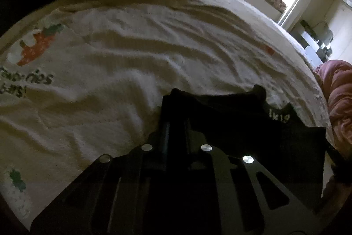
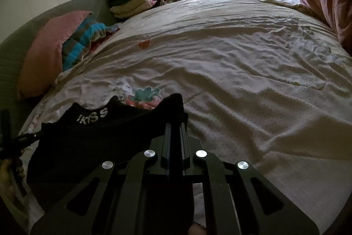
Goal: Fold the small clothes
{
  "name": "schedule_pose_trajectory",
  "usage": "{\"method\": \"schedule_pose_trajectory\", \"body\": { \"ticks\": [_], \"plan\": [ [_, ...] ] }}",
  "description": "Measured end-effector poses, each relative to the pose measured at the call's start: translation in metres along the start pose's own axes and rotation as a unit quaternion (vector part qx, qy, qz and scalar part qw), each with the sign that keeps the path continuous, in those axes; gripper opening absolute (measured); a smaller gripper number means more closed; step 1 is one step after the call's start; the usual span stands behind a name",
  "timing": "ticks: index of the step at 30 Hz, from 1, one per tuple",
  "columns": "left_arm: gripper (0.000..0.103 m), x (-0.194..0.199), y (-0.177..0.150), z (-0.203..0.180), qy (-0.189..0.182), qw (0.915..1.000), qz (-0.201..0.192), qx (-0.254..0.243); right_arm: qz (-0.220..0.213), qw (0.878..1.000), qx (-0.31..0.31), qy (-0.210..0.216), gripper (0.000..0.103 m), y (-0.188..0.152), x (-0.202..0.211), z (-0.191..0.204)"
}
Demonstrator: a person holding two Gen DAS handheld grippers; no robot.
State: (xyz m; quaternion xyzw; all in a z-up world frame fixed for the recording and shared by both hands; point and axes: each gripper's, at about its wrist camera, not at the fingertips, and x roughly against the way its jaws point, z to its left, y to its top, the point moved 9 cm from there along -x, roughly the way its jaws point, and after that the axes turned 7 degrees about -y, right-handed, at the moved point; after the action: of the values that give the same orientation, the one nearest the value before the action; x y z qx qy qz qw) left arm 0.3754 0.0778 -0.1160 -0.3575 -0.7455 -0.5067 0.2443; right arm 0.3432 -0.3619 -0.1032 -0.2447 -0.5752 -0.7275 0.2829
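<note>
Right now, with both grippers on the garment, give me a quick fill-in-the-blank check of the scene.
1. The black garment carries lettering coloured ____.
2. The right gripper is shut on a corner of the ____.
3. The left gripper is ____ on the garment's other corner.
4. The garment is held above a ____ bedsheet.

Missing: white; garment; shut; white

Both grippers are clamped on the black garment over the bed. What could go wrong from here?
1. Each grip looks thin: the left gripper and right gripper pinch only corners of the black garment, so an edge may slip out.
2. The bed sheet is heavily wrinkled; laid down here, the fold may come out uneven.
</note>
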Motion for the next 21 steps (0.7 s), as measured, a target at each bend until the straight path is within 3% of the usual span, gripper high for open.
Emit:
{"method": "schedule_pose_trajectory", "body": {
  "ticks": [5,9,15,21],
  "plan": [
    [0.004,0.023,0.012,-0.007,-0.013,0.9994,-0.033,-0.002,-0.025,0.999,-0.018,0.010,0.006,0.009,0.017,-0.004],
    [0.004,0.031,0.024,-0.008,0.017,0.9984,-0.049,-0.022,-0.045,0.998,-0.037,0.016,0.005,0.019,0.027,-0.008],
    [0.004,0.016,0.027,-0.002,0.038,0.9985,-0.040,-0.009,-0.039,0.999,-0.030,-0.010,0.005,0.019,0.015,-0.009],
    [0.004,-0.010,0.008,0.015,0.078,0.9969,-0.004,-0.005,-0.007,0.998,-0.003,-0.058,0.005,0.006,-0.005,-0.013]
  ]
}}
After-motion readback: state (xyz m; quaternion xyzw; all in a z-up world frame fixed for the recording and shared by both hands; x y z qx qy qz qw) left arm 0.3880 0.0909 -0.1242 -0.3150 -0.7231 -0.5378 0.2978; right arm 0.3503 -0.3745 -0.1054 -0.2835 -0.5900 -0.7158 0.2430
